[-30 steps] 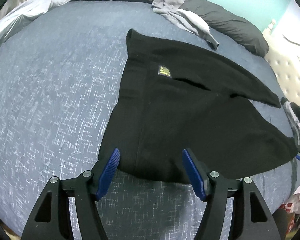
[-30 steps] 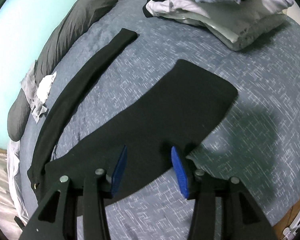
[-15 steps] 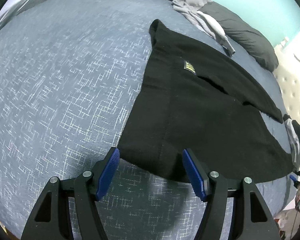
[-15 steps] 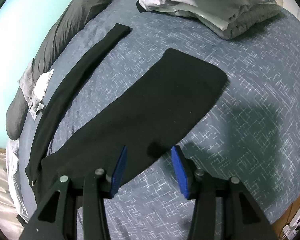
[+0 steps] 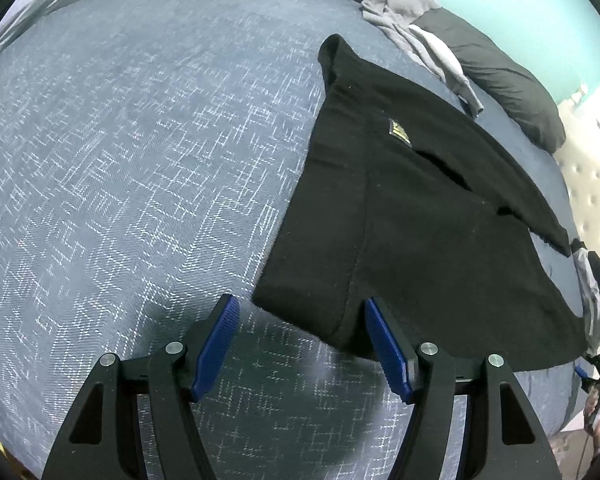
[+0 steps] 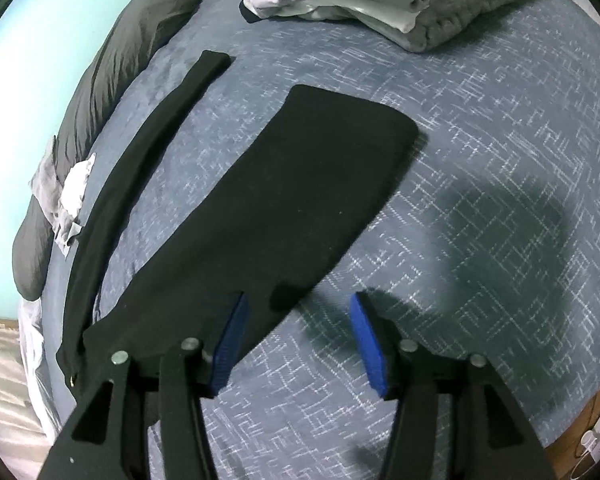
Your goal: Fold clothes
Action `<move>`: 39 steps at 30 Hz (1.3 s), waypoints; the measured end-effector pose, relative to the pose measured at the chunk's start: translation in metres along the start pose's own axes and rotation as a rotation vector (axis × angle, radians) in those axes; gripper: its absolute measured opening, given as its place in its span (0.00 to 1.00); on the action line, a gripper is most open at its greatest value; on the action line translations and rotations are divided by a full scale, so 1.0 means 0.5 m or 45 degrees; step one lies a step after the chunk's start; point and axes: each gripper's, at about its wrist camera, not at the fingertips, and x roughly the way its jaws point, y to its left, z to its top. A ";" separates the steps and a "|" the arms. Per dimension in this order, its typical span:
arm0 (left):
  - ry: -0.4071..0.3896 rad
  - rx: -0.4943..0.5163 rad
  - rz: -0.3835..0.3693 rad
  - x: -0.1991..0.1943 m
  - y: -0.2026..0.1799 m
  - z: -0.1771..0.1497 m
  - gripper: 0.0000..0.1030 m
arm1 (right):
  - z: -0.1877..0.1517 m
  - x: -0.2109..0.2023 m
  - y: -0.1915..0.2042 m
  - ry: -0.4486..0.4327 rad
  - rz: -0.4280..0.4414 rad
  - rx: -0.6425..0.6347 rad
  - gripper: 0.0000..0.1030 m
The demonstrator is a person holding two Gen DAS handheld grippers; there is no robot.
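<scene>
Trousers (image 5: 412,216) lie spread on the bed (image 5: 140,160); your left tongs (image 5: 302,344) gape at the waistband corner, right tongs (image 6: 296,344) are opening empty over a leg edge. Next, pinch both edges.

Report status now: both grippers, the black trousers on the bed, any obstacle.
Left gripper open, right gripper opening, both empty. Black fabric trousers flat on blue patterned bedspread, unfolded. Nothing in the way.
</scene>
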 end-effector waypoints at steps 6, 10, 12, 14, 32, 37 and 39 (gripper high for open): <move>-0.008 -0.009 -0.026 0.009 0.000 -0.002 0.67 | 0.011 0.011 -0.010 -0.005 0.019 0.043 0.52; -0.007 -0.033 -0.041 0.018 0.004 0.004 0.67 | 0.015 0.021 -0.020 -0.006 0.032 0.091 0.52; -0.012 -0.046 -0.051 0.020 0.006 0.008 0.67 | 0.016 0.024 -0.023 -0.005 0.034 0.098 0.52; -0.016 -0.060 -0.060 0.022 0.007 0.011 0.67 | 0.018 0.026 -0.023 -0.007 0.034 0.094 0.52; -0.017 -0.051 -0.061 0.012 0.006 0.017 0.55 | 0.020 0.032 -0.011 -0.034 0.108 0.064 0.18; -0.027 -0.048 -0.070 0.003 0.000 0.016 0.54 | 0.024 0.024 -0.006 -0.045 0.124 0.045 0.15; -0.029 -0.043 -0.070 0.001 -0.002 0.014 0.54 | 0.026 0.024 -0.006 -0.044 0.127 0.043 0.15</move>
